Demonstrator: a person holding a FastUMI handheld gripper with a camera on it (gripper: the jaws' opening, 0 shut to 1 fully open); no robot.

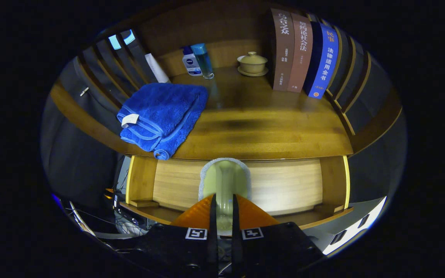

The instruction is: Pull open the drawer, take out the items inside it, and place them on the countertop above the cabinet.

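My gripper (pixel 223 197) is shut on the handle of a pale green brush (pixel 225 178) whose rounded head has a grey fuzzy rim. The brush stands up just ahead of my fingers, over the open wooden drawer (pixel 142 178). The drawer's pale floor shows on both sides of the brush, and nothing else lies on the part I can see. Its middle is hidden behind the brush and my fingers. Directly above the drawer runs the brown countertop (pixel 257 133). A folded blue towel (pixel 164 112) lies on the countertop's left part, one corner hanging over the front edge.
At the back of the countertop stand two small bottles (pixel 198 60), a lidded ceramic cup on a saucer (pixel 252 64), and a row of upright books (pixel 303 54) on the right. Slatted wooden sides flank the countertop. Cables and gear (pixel 124 218) lie low to the drawer's left.
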